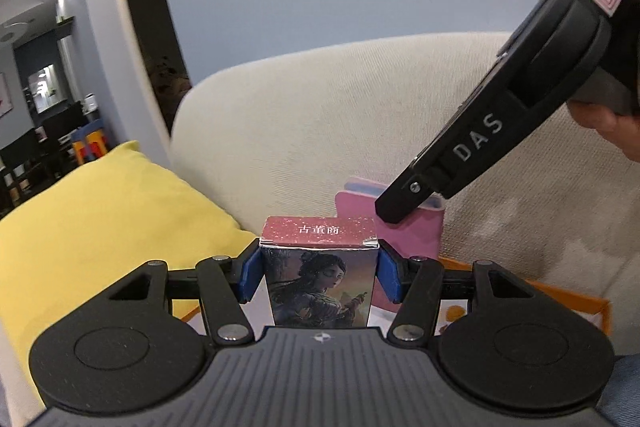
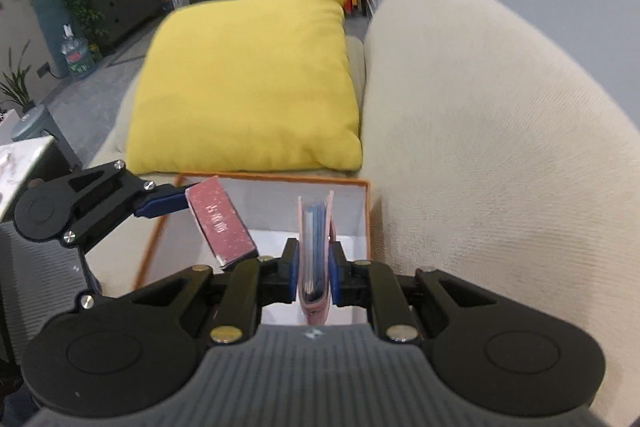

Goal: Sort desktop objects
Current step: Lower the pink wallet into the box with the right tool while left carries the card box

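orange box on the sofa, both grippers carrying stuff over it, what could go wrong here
The left gripper with its picture box and the right gripper with its pink wallet crowd close together above the orange box, so they could knock each other. The wallet is pinched low and might slip. The box sits on soft sofa and could tip.

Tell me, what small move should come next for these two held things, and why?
Probably lower both into the orange-rimmed box and let go. The left gripper is clamped on the illustrated card box, the right gripper on the pink booklet, and both hang just above that open box.
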Demonstrator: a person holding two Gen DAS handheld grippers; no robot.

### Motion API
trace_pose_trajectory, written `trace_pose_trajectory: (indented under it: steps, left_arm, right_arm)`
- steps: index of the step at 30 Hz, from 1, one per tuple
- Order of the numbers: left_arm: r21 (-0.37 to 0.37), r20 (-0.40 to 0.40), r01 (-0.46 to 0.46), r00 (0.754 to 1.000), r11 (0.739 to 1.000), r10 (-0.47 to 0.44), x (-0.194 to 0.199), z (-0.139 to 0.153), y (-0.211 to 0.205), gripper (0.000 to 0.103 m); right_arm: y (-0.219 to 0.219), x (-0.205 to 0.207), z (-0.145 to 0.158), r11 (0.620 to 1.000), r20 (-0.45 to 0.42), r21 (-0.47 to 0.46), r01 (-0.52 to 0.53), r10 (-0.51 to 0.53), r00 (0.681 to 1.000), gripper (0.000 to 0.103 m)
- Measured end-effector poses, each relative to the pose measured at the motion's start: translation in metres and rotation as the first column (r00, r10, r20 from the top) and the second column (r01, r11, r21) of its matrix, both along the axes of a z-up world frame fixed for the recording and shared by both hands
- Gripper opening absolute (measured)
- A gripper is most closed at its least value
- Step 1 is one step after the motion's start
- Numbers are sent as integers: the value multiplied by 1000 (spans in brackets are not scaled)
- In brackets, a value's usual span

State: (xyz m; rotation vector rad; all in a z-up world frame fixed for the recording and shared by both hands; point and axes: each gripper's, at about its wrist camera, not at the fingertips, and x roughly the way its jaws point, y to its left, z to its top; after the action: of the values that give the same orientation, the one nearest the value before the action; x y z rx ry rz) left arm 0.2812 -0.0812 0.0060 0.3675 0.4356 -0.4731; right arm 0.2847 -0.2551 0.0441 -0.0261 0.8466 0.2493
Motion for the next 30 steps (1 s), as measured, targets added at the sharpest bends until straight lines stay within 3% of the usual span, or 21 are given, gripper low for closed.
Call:
trace_pose_trajectory:
  steps: [9,19,30]
  left_arm:
    - [-45,-59,38,997,998,-41,34,-33,3,67]
    - [50,-66,186,981,981,-183,18,-40,-21,67]
    - [150,-126,255,963,955,-237,28,-50,-31,67]
  right_arm:
    - [-7,28,-33,997,-85,-78,-14,8,996,15]
    - [-16,30,-43,999,-212,-51,5,-16,977,16]
    - [-23,25,-38,999,-231,-28,17,-23,973,19]
